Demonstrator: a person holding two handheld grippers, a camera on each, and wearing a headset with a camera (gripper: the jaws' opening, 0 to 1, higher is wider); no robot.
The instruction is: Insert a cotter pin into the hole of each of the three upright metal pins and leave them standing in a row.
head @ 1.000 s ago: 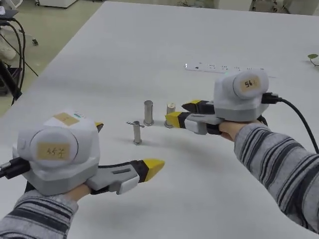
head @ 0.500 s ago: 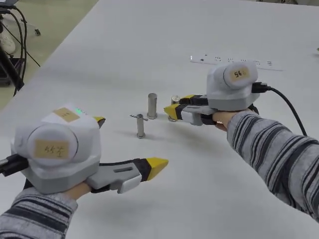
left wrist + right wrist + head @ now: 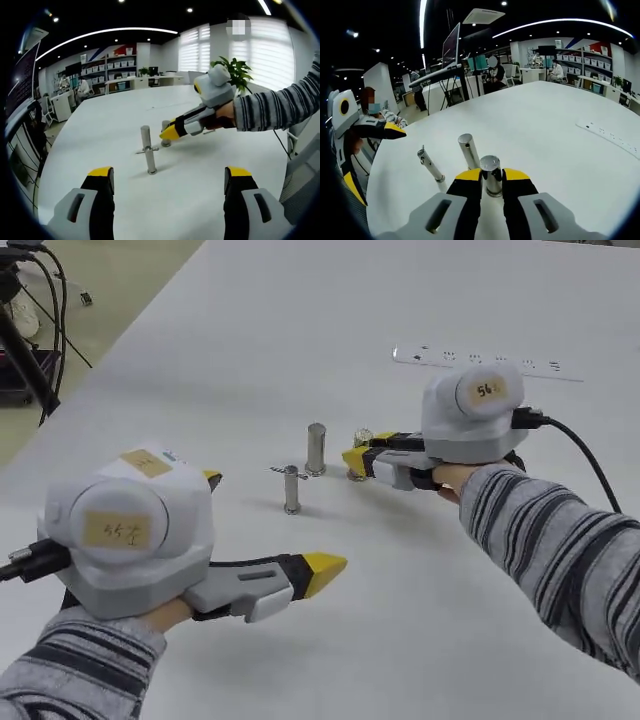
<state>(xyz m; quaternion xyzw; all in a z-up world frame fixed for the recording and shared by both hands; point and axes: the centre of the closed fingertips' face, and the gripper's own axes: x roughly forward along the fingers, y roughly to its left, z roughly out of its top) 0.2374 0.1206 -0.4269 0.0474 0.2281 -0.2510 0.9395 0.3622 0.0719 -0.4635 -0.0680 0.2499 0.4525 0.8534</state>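
- White worktop [image 3: 300, 320]: a tall plain steel pin [image 3: 316, 448] stands upright at mid-surface.
- Right gripper [image 3: 491, 175]: jaws closed on the short round-topped metal pin [image 3: 490, 164], just beside the tall one; the sleeved forearm reaches in low.
- Left gripper [image 3: 169, 174]: jaws wide open and empty, pointing at the slim metal pin [image 3: 150, 162], which carries a thin cotter pin [image 3: 142, 149].

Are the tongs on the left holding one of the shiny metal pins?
No, the left tongs are wide open with nothing between them; the nearest pin stands farther ahead on the table.
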